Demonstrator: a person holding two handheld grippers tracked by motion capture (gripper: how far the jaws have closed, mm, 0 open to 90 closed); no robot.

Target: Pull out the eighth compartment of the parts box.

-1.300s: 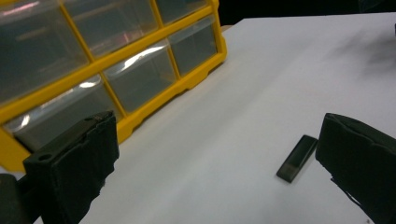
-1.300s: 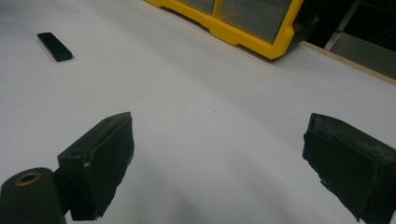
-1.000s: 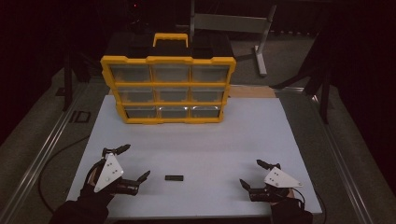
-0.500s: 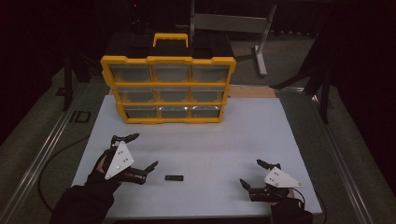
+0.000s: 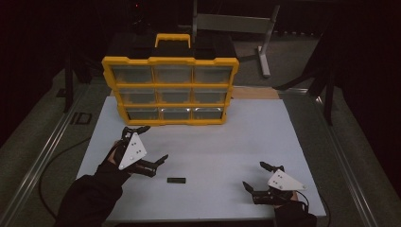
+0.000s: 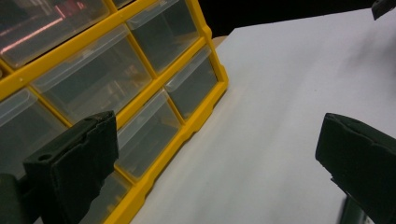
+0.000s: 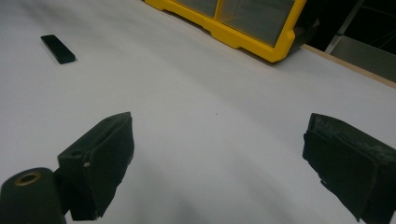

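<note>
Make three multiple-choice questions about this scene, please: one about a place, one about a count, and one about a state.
1. Where does the small black piece lie on the white table?
A. inside a drawer
B. on the table between the two grippers, nearer the left one
C. on top of the organizer

2. How many clear drawers does the front of the yellow organizer show?
A. four
B. six
C. nine

3. In what state is the left gripper?
A. open and empty
B. shut on the black piece
C. shut on a drawer

Answers:
1 B: the high view shows it on the bare table, just right of the left gripper and further from the right gripper.
2 C: there are three rows of three.
3 A: in the left gripper view its fingers stand wide apart with nothing between.
</note>
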